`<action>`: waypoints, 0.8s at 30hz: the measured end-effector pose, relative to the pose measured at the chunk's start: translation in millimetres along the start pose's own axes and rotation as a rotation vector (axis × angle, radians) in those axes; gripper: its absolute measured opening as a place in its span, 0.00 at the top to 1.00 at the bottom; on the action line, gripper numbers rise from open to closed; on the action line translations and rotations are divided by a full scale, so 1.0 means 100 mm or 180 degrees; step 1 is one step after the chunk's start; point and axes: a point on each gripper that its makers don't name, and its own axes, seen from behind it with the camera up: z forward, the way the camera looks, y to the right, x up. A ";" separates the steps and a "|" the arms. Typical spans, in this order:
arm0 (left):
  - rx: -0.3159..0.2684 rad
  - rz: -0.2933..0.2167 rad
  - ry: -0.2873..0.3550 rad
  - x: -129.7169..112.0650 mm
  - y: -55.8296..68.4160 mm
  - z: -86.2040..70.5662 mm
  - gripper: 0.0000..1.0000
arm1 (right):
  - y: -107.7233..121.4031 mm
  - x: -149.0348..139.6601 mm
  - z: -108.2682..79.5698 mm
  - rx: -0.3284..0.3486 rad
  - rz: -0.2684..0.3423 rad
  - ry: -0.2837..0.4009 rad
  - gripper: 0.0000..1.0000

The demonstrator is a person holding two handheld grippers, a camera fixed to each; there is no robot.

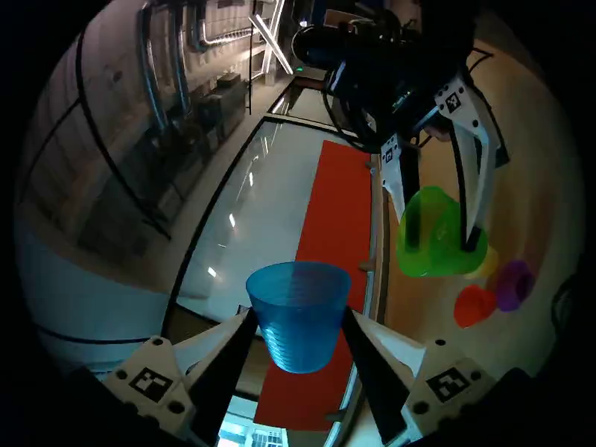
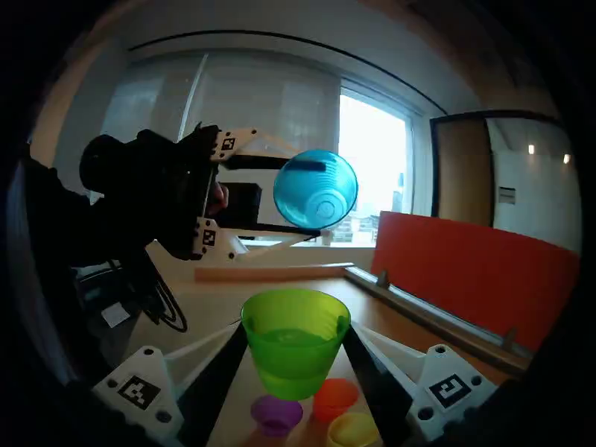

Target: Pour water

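Note:
My left gripper (image 1: 298, 316) is shut on a blue plastic cup (image 1: 299, 335), one finger on each side. In the right gripper view, the left gripper (image 2: 322, 195) holds the blue cup (image 2: 313, 186) high above the table, tipped on its side with its base toward that camera. My right gripper (image 2: 296, 328) is shut on a green cup (image 2: 295, 357) holding some water. In the left gripper view, the right gripper (image 1: 437, 231) hangs to the right with the green cup (image 1: 430, 242) between its fingers, above the wooden table (image 1: 432, 313).
Three small cups stand close together on the table under the green cup: purple (image 2: 276, 413), orange (image 2: 335, 397) and yellow (image 2: 352, 430). A red partition (image 2: 477, 272) runs along the table's far edge, with a window behind. Black cables (image 2: 160, 302) lie at the left.

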 end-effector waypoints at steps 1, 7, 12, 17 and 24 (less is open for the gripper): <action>0.0001 -0.0057 -0.0002 -0.01 0.00 0.00 0.19 | 0.01 0.00 -0.01 -0.0007 0.0001 0.0001 0.10; 0.0000 -0.0505 -0.0019 -0.07 -0.01 0.03 0.19 | 0.03 0.04 -0.04 -0.0044 0.0000 0.0019 0.10; -0.0029 -0.1017 -0.0010 -0.09 -0.02 0.01 0.19 | 0.02 0.07 -0.08 -0.0056 -0.0012 0.0036 0.11; -0.0044 -0.1515 0.0005 -0.12 -0.07 -0.01 0.19 | 0.03 0.09 -0.11 -0.0067 -0.0020 0.0049 0.11; -0.0085 -0.2086 -0.0019 -0.18 -0.09 0.01 0.19 | 0.06 0.14 -0.14 -0.0091 -0.0027 0.0086 0.10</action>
